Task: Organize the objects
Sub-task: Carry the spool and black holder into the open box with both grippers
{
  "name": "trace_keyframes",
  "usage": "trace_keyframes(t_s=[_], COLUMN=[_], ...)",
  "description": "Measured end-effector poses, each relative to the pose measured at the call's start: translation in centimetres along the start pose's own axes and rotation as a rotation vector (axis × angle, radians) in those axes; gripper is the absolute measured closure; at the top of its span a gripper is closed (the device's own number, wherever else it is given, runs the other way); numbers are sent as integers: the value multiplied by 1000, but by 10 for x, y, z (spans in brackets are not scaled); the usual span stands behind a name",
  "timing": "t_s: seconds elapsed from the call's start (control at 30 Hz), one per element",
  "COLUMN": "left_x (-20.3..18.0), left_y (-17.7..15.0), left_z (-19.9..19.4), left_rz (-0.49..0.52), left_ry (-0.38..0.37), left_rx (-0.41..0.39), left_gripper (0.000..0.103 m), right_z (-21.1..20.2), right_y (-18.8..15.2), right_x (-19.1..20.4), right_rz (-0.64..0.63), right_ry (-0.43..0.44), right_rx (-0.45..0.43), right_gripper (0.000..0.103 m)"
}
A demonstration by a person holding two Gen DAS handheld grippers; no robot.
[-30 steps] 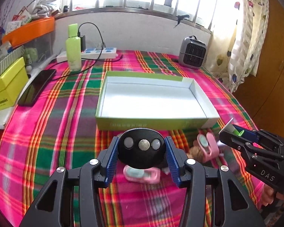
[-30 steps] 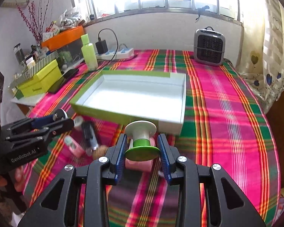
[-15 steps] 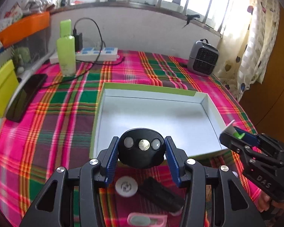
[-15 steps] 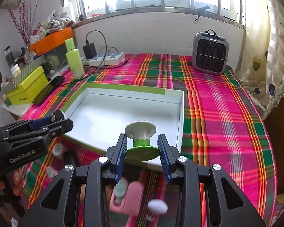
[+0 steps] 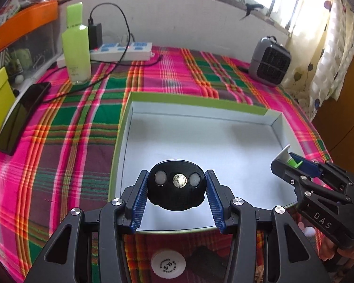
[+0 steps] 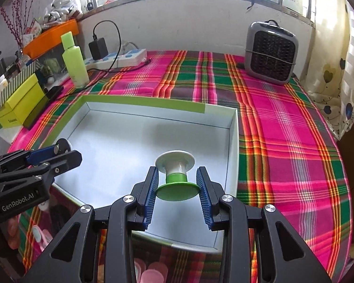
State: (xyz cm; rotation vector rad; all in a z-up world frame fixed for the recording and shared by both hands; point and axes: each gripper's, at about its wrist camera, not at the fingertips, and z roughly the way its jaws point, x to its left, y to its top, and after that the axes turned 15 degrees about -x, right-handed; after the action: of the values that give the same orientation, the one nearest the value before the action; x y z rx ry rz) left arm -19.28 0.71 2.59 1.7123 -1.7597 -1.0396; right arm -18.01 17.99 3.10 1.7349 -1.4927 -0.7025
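My left gripper is shut on a black oval gadget with two pale buttons and a metal disc, held above the near left part of the shallow white box with green rim. My right gripper is shut on a white and green spool, over the box's near right part. Each gripper shows in the other's view: the right one at right, the left one at left. Nothing lies on the box floor.
On the plaid cloth before the box lie a white round lid, a black item and pink pieces. Behind stand a green bottle, power strip, grey heater, black phone and yellow box.
Both grippers have moved forward with their loads, from above the loose items on the cloth to over the box. The box now fills more of both views.
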Motion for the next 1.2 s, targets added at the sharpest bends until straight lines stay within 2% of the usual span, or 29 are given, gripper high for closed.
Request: trace_keyframes(t_s=[0.43,1.2], left_x=[-6,-13], left_y=[-4,-24], left_z=[1,-21], left_rz=[47,74], left_ry=[6,-8], left_rx=[14,24], left_gripper=[57,56], right_z=[7,-14], right_y=[-6,-21], right_x=[5,7], right_rz=[-37,-19], right_ry=[3,-3], right_rx=[27,46], right_gripper=[68,67])
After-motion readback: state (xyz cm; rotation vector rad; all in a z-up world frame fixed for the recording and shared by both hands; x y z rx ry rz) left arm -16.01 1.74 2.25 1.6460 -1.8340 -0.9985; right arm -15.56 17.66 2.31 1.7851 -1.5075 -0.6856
